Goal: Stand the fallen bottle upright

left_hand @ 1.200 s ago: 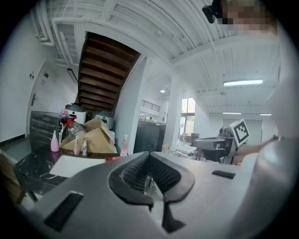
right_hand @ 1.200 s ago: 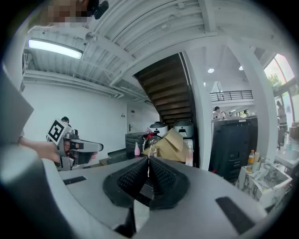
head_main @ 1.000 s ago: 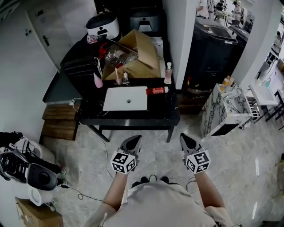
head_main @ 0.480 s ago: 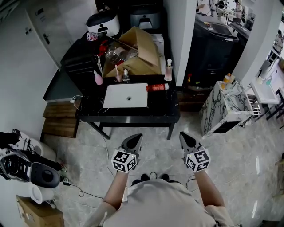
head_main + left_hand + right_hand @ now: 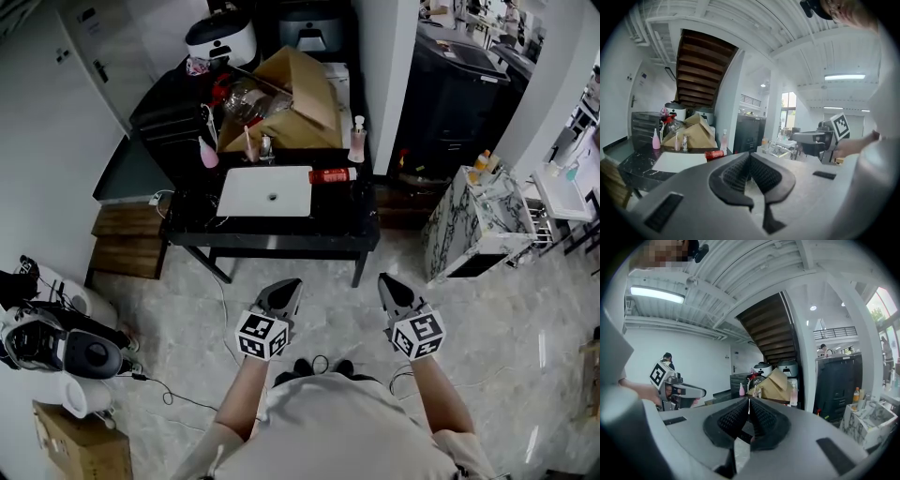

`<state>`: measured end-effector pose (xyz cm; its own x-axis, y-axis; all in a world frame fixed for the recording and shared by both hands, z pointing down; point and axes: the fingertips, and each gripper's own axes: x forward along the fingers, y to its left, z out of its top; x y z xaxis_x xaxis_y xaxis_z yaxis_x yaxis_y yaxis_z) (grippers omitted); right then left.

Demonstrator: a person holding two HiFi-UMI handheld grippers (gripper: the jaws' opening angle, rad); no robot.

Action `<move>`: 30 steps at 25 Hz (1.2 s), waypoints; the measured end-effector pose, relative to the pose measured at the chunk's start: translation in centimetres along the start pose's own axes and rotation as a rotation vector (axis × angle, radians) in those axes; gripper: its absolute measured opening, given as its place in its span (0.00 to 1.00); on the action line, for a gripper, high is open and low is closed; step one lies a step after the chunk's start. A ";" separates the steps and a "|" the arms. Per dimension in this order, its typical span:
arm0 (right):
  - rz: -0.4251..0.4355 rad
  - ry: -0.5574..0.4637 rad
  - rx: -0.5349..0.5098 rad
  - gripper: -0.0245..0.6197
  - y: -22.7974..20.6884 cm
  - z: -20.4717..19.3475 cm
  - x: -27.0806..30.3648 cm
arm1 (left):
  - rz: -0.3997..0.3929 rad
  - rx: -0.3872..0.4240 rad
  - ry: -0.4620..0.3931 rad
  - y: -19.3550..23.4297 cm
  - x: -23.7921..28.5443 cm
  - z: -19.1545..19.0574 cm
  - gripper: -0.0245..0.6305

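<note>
A red bottle (image 5: pixel 333 174) lies on its side on the black table (image 5: pixel 281 234), just right of a white basin (image 5: pixel 265 191). In the left gripper view the red bottle (image 5: pixel 714 153) shows beyond the jaws, left of centre. My left gripper (image 5: pixel 286 285) and right gripper (image 5: pixel 386 280) hover side by side over the floor, well short of the table's near edge. Both are shut and hold nothing. The left gripper (image 5: pixel 750 154) and the right gripper (image 5: pixel 749 400) each show their pads meeting at the tips.
A pink bottle (image 5: pixel 209 155), a clear pump bottle (image 5: pixel 357 141) and an open cardboard box (image 5: pixel 291 103) stand at the table's back. A marble-patterned cabinet (image 5: pixel 469 230) stands to the right, appliances (image 5: pixel 56 342) to the left. A cable (image 5: pixel 220 300) trails on the floor.
Both grippers stay shut and side by side. The table and its things sit slightly higher in the head view; nothing on it has moved.
</note>
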<state>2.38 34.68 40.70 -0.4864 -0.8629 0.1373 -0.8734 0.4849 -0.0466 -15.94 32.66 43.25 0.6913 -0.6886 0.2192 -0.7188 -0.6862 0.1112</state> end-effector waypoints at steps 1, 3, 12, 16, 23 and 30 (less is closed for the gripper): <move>0.000 0.008 0.000 0.09 -0.1 -0.2 0.0 | 0.002 -0.001 0.007 -0.1 0.0 -0.2 0.05; 0.000 0.020 0.003 0.09 -0.4 -0.4 0.0 | 0.011 -0.006 0.010 -0.2 0.0 -0.3 0.08; 0.054 0.041 0.006 0.09 -1.2 -1.7 -0.5 | 0.059 -0.032 -0.028 -1.1 -0.1 -0.5 0.21; 0.079 0.039 0.010 0.09 -1.8 -1.7 -0.1 | 0.080 -0.046 -0.037 -1.3 0.3 -0.6 0.33; 0.115 0.038 0.009 0.09 -3.2 -1.8 0.3 | 0.124 -0.063 -0.050 -1.5 1.2 -0.8 0.48; 0.136 0.044 0.012 0.09 -4.9 -2.2 0.5 | 0.166 -0.076 -0.060 -1.6 2.1 -1.0 0.52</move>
<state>6.48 32.24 43.18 -0.5990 -0.7821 0.1721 -0.7998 0.5950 -0.0797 -13.42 32.60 44.46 0.5642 -0.8052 0.1825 -0.8253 -0.5439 0.1518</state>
